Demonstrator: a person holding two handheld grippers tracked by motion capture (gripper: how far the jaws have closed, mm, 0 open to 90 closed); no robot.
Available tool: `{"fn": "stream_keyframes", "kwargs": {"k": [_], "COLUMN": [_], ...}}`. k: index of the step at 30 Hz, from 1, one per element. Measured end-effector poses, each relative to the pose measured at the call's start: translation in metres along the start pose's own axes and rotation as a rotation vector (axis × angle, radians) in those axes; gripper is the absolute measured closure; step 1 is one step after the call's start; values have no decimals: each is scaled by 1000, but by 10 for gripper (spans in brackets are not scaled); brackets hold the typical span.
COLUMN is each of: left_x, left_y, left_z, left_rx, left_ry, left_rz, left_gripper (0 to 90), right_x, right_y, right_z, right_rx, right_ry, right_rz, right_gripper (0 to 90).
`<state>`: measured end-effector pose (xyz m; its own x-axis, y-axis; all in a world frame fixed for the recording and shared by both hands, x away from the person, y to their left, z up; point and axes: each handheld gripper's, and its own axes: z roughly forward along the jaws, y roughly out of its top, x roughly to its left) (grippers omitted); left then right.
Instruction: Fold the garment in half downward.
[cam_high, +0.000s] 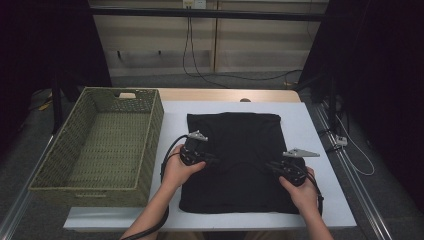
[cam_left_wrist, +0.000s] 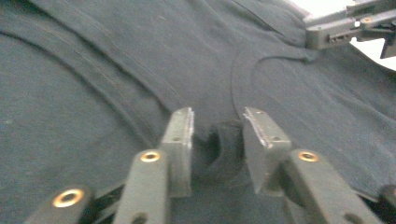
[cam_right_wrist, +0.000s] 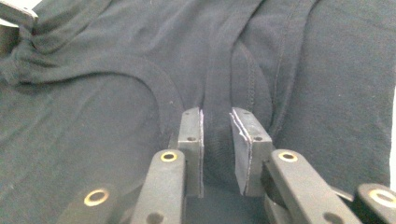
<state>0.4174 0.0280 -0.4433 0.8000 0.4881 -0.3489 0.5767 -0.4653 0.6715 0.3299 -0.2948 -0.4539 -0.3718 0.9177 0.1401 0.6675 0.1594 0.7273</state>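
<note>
A black knit shirt (cam_high: 235, 160), soft and matte with stitched seams, lies flat on the white table (cam_high: 325, 145). Beside it on the left sits a rectangular woven wicker basket (cam_high: 145, 150). The left gripper (cam_left_wrist: 217, 135) has its jaws part-way closed around a bunched ridge of the fabric. The right gripper (cam_right_wrist: 217, 135) pinches a fold between narrowly parted jaws. Both hands reach in from the near edge, the grippers pointing inward toward each other across the shirt's middle.
</note>
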Motion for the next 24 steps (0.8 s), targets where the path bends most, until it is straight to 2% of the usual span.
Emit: {"fn": "stream_keyframes", "kwargs": {"k": [3,6,12,14,16,21,22,24], "left_x": [0,-1,-1,-1,-2,-6,-8,-8], "left_y": [-2,-4,-3,-2,-2,2,3,5], "left_z": [3,5,-3,-11,-15,-20,-21,-23], "left_rx": [33,39,7,-19,-29,-62,-63,-67], "left_ry": [-2,-5,-16,-33,-39,-52,-43,-59], "left_rz": [8,4,3,-23,-23,-19,-16,-18], "left_gripper": [771,830,848,848,850,851,851,852], "right_x": [-3,-4,-10,-12,-15,-19,-19,-18], "right_y": [-2,-3,-2,-2,-2,-2,-1,-1], "right_z": [1,1,-6,-12,-17,-27,-28,-30], "right_rx": [-13,-17,-34,-51,-67,-101,-107,-113], "right_ry": [8,9,40,59,72,83,81,84], "right_rz": [15,12,40,57,67,87,84,86], "right_gripper": [789,819,849,850,850,850,850,850]}}
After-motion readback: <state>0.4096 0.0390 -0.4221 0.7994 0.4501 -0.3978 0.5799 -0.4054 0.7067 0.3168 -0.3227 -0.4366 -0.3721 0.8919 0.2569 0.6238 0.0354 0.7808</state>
